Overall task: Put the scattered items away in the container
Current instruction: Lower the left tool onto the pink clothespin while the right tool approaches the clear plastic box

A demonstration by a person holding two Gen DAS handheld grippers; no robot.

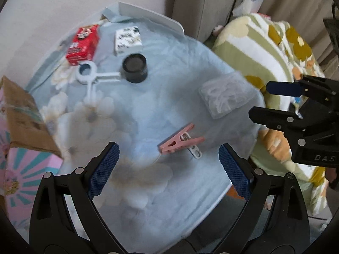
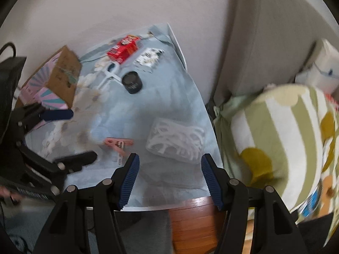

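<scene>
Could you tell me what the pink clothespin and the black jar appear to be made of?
The pink clothespin looks like matte moulded plastic, going by its uniform colour. The black jar seems to be plastic or dark glass; blur leaves that open.

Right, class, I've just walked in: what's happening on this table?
A person holds two grippers over a table covered in a blue floral cloth. Both the left gripper and the right gripper are open and hold nothing. A pink clothespin, a clear packet, a black jar, a red box and a white clip lie scattered. The cardboard box waits at the left edge.
</scene>
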